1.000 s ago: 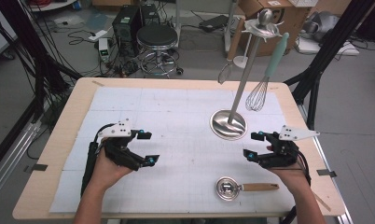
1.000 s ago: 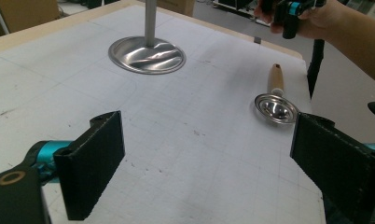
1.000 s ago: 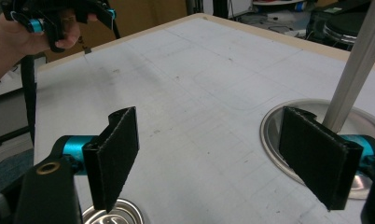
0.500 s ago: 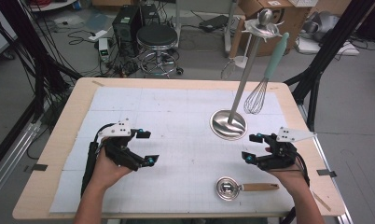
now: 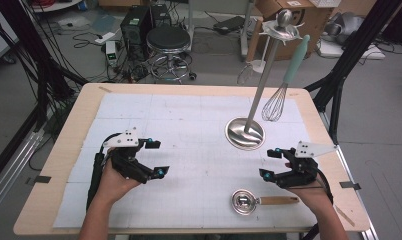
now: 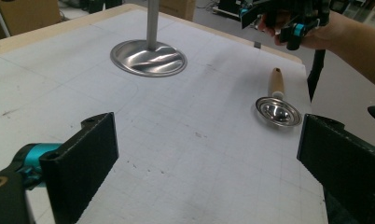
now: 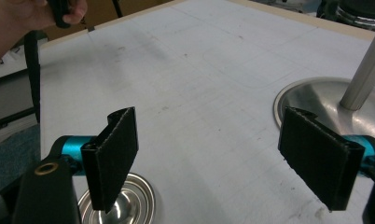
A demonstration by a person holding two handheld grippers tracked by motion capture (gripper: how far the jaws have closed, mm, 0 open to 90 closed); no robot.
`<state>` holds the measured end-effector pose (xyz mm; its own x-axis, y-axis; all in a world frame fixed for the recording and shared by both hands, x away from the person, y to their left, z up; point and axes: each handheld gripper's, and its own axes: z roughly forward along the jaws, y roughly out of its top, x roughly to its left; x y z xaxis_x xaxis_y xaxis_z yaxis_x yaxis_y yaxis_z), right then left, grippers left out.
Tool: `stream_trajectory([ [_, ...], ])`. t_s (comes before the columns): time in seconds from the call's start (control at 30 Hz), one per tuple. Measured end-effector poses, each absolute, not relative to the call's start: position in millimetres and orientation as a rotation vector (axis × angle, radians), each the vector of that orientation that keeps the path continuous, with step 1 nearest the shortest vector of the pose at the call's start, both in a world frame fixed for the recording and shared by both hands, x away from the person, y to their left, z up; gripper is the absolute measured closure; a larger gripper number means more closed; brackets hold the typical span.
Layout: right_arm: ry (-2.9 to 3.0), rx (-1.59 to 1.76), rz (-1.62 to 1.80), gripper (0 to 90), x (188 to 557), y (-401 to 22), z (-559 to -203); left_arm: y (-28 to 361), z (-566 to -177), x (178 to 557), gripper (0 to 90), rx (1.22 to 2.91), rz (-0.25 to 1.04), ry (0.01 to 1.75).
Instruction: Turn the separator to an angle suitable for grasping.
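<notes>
From my right gripper's own camera, the small steel ladle (image 7: 118, 203) is half hidden behind my left-hand jaw and cut off by the bottom edge, so I see only part of its bowl. The stand's pole (image 7: 365, 74) runs out of that picture at the top right, and its round base (image 7: 311, 100) is partly covered by the other jaw. In my left gripper's view the pole is also cut off at the top.

My right gripper (image 5: 273, 163) hangs over the white mat (image 5: 189, 150) with its jaws wide apart, holding nothing. The ladle (image 5: 244, 202) lies on the mat just in front of and below it, toward me, its wooden handle (image 5: 279, 200) pointing to my right, close under my right hand (image 5: 309, 192). The stand's base (image 5: 245, 133) sits near, a little farther from me and to the left of that gripper.

My left gripper (image 5: 155, 158) is well apart from all this on the left side of the table (image 5: 64, 150), jaws spread and empty. From its camera the ladle (image 6: 278, 111) lies between the jaws' lines of sight, far ahead.

A whisk (image 5: 281, 90) with a teal handle hangs from the stand's top; what else hangs there is hard to make out.
</notes>
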<state>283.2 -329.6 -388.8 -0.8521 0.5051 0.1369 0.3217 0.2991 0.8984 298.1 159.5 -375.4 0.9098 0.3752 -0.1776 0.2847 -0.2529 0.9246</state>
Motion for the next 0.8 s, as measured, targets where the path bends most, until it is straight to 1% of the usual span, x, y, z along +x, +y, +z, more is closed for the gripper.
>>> stream_trajectory([
  [0.43,2.475,0.750,1.507,19.2,271.8,-325.1,-407.3,158.9,-374.3,297.1,5.8,1.851,0.095,0.484],
  [0.8,2.508,0.774,1.469,19.3,262.6,-331.4,-417.4,157.1,-375.1,298.3,5.8,1.857,0.097,0.485],
])
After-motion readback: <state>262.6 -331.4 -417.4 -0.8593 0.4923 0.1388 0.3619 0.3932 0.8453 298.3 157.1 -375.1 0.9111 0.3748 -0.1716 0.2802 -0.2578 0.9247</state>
